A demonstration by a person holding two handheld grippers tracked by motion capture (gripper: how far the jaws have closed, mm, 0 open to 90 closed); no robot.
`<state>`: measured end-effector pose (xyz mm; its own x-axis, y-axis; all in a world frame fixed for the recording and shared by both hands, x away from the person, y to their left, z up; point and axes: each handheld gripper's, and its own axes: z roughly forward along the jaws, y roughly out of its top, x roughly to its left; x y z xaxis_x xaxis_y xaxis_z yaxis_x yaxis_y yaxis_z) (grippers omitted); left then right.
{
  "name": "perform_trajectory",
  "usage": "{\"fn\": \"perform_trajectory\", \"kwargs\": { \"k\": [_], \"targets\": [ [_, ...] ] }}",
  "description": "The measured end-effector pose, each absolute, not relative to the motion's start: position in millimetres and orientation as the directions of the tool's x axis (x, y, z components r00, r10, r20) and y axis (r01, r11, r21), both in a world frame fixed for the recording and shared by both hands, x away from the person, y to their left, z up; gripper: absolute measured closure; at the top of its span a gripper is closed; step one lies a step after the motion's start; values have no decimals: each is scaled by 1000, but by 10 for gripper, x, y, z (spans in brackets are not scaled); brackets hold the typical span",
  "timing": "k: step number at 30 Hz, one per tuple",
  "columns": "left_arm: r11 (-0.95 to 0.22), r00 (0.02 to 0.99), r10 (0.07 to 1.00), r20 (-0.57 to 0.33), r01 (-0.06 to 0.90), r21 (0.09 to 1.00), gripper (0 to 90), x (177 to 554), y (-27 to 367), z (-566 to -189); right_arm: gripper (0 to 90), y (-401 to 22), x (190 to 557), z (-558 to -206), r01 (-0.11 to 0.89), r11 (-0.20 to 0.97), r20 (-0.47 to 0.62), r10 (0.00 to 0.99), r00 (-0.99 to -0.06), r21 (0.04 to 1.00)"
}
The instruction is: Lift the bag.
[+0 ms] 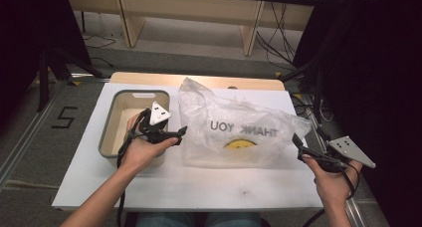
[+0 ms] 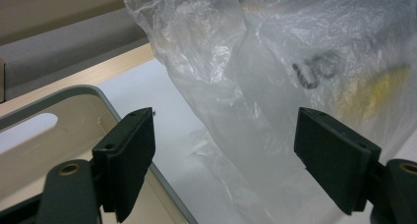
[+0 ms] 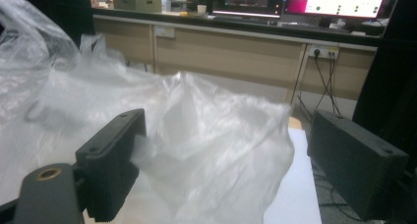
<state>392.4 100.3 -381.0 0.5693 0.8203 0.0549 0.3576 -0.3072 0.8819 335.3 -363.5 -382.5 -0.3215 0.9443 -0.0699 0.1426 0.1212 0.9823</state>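
One white table top [image 1: 149,182] is seen in the high view, carried on a wooden base whose edge shows along the far side. At the left of the table one grey bin [image 1: 110,132] with rounded corners and a pale interior is placed; one handle slot is cut in its far wall. The bin appears empty where its floor can be seen.

One left gripper [image 1: 180,132] is held in the person's left hand [image 1: 142,150] over the bin's right wall, with its jaws directed toward the bag. In the left gripper view its two black jaws are spread wide; nothing is pinched between them, and the bag's left flank lies beyond the gap, not touched by either pad.

One clear plastic bag [image 1: 234,125] is placed at the centre of the table, just beside the bin. It is crumpled and standing puffed up, printed with "THANK YOU" seen reversed and one yellow mark below the lettering.

One right gripper [image 1: 297,142] is held in the right hand [image 1: 331,179] at the table's right edge, just beside the bag's right corner. In the right gripper view its two jaws are spread fully apart; crumpled bag film [image 3: 216,145] lies between them, close to the left pad, and is not squeezed.
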Motion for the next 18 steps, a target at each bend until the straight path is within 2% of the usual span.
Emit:
{"fn": "perform_trajectory", "kwargs": {
  "k": [18],
  "targets": [
    [-329, 598, 799, 63, 347, 879, 214, 3671, 1201, -3999, 166, -3660, 3230, -4086, 208, 146, -63, 931, -359, 967]
  ]
}}
